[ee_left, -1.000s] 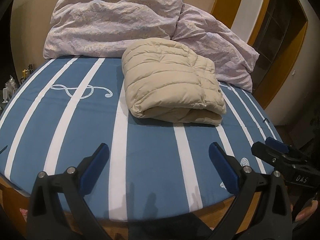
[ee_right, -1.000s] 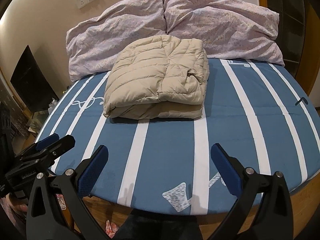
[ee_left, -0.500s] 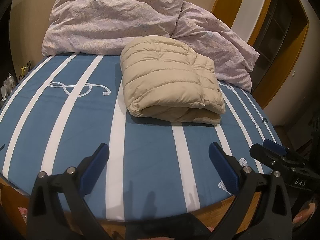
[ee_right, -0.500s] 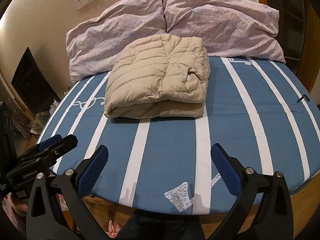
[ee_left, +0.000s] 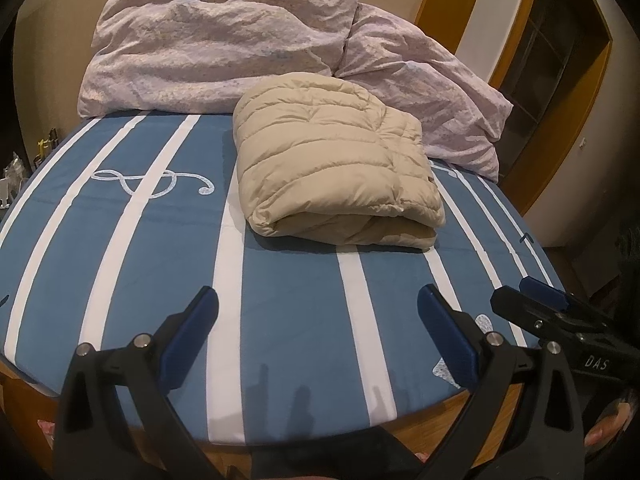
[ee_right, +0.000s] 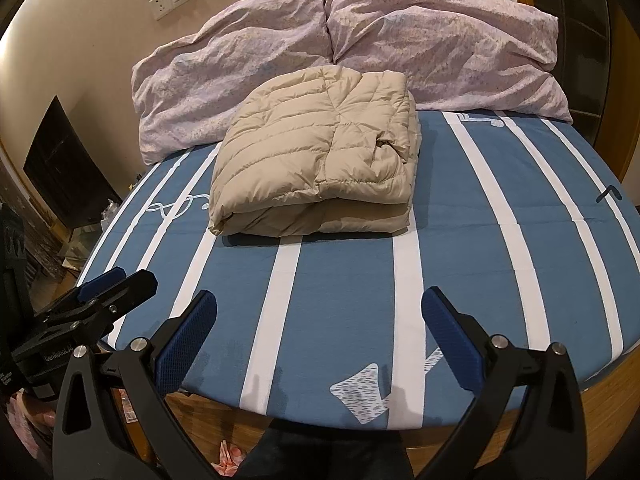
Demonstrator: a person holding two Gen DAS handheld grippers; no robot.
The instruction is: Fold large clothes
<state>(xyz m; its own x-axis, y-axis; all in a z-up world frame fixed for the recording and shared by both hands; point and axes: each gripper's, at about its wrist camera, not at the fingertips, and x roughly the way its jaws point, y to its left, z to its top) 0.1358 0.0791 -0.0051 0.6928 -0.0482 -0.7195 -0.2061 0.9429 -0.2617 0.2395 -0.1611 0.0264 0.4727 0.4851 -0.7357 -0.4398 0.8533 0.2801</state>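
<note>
Left wrist view: a beige puffer jacket (ee_left: pixel 336 172) is seen folded into a thick, squarish bundle on the striped bed (ee_left: pixel 120 264), just in front of two lilac pillows (ee_left: pixel 216 44). The left tool (ee_left: pixel 316 332) is held released and empty above the bed's near edge, well apart from the jacket. The right tool (ee_right: pixel 320 332) is likewise spread wide with nothing gripped. Folding appears finished, so the step in hand is judged to be a clean retreat: both tools are best drawn straight back, clear of the puffy layers, so that nothing springs loose. The bundle's rounded fold edge is turned toward the cameras. Its slightly longer axis is judged to run along the stripes toward the pillows.
</note>
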